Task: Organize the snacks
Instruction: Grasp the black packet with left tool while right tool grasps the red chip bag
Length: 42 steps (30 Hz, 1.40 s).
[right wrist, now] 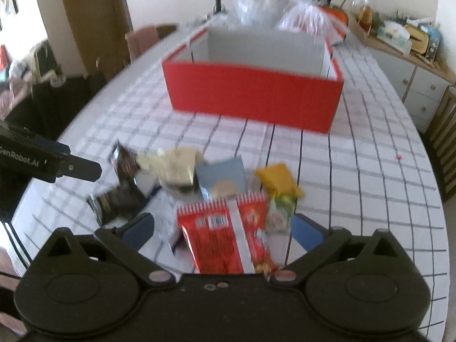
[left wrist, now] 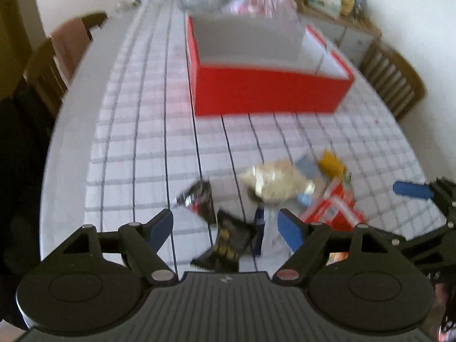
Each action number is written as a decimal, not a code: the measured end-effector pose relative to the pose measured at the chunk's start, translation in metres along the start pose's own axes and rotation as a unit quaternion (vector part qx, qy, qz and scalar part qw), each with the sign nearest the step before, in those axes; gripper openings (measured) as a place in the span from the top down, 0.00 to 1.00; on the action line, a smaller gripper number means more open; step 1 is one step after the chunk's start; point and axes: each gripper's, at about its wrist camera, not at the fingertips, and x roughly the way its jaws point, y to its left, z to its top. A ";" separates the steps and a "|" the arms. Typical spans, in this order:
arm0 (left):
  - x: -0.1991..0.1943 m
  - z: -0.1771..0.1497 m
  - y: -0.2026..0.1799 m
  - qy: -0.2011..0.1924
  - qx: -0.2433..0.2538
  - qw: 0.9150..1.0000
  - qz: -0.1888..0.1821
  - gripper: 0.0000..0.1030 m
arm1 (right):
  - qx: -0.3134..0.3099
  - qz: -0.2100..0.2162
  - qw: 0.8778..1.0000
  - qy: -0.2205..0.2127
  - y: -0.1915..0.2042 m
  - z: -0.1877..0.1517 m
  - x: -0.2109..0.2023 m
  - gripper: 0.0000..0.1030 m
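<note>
A pile of snack packets lies on the checked tablecloth. My left gripper (left wrist: 226, 229) is open and empty above a black packet with gold print (left wrist: 229, 245); another black packet (left wrist: 199, 199) and a pale beige packet (left wrist: 275, 183) lie beyond it. My right gripper (right wrist: 223, 232) is open and empty over a red packet (right wrist: 225, 239). A yellow packet (right wrist: 278, 179), a grey-blue packet (right wrist: 222, 178) and a green-white packet (right wrist: 279, 213) lie near it. The red box (left wrist: 268, 92) stands open further back and also shows in the right wrist view (right wrist: 253, 95).
Clear plastic bags (right wrist: 273, 8) sit behind the box. Wooden chairs (left wrist: 394, 77) stand at the table's sides. A cluttered sideboard (right wrist: 410, 45) runs along the far right wall. The right gripper (left wrist: 419, 193) shows in the left view, the left gripper's body (right wrist: 48, 162) in the right view.
</note>
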 end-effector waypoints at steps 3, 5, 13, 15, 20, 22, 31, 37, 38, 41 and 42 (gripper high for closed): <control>0.020 -0.011 0.005 0.030 0.006 1.000 0.000 0.22 | -0.012 -0.008 1.000 0.018 0.001 -0.009 0.011 0.01; 0.032 -0.018 0.006 0.045 0.016 0.999 0.003 0.22 | -0.016 -0.011 0.999 0.030 0.000 -0.014 0.019 0.01; 0.064 -0.032 0.009 0.084 0.060 0.995 0.012 0.22 | -0.046 -0.016 0.997 0.056 0.003 -0.021 0.038 0.05; 0.068 -0.033 0.007 0.086 0.070 0.994 0.012 0.22 | -0.053 -0.017 0.997 0.062 0.004 -0.022 0.041 0.08; 0.076 -0.031 0.005 0.091 0.084 0.992 0.014 0.23 | -0.057 -0.020 0.996 0.070 0.002 -0.022 0.046 0.14; 0.078 -0.030 0.006 0.092 0.086 0.992 0.014 0.23 | -0.059 -0.019 0.995 0.071 0.002 -0.022 0.047 0.17; 0.078 -0.025 0.008 0.090 0.079 0.993 0.005 0.47 | -0.058 -0.030 0.995 0.074 0.004 -0.023 0.046 0.28; 0.074 -0.028 0.007 0.081 0.065 0.995 0.006 0.52 | -0.042 -0.033 0.996 0.068 0.003 -0.024 0.039 0.30; 0.072 -0.029 0.007 0.079 0.064 0.995 0.007 0.52 | -0.037 -0.033 0.997 0.066 0.003 -0.024 0.037 0.31; 0.069 -0.030 0.007 0.078 0.057 0.995 0.011 0.52 | -0.024 -0.034 0.997 0.060 0.003 -0.024 0.031 0.33; 0.067 -0.030 0.007 0.075 0.054 0.996 0.012 0.52 | -0.019 -0.034 0.998 0.059 0.002 -0.024 0.028 0.33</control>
